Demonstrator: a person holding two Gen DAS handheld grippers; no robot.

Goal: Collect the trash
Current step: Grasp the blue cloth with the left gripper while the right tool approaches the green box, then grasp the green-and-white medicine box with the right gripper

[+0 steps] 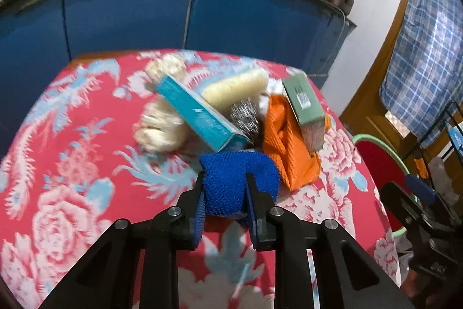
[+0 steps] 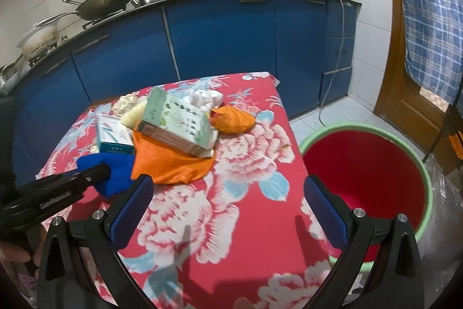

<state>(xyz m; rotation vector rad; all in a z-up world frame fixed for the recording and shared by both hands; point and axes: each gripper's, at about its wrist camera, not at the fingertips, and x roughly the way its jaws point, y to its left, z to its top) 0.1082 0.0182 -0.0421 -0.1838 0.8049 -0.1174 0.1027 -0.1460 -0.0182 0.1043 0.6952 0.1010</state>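
Observation:
My left gripper (image 1: 224,178) is shut on a blue mesh scrubber (image 1: 235,173) at the near edge of a trash pile on the red floral table (image 1: 72,164). The pile holds a teal box (image 1: 199,115), a green box (image 1: 303,103), an orange cloth (image 1: 286,146), a steel scourer (image 1: 244,118), a pale sponge roll (image 1: 237,87) and cream fluffy lumps (image 1: 159,129). My right gripper (image 2: 228,199) is open and empty above the table, to the right of the scrubber (image 2: 114,173) and left gripper (image 2: 98,173). The red bin (image 2: 367,178) stands right of the table.
Blue kitchen cabinets (image 2: 220,36) run behind the table, with a wok (image 2: 107,0), kettle and appliances on the counter. A wooden door (image 2: 405,94) and plaid curtain (image 2: 428,19) are at the right. The bin also shows in the left wrist view (image 1: 379,161).

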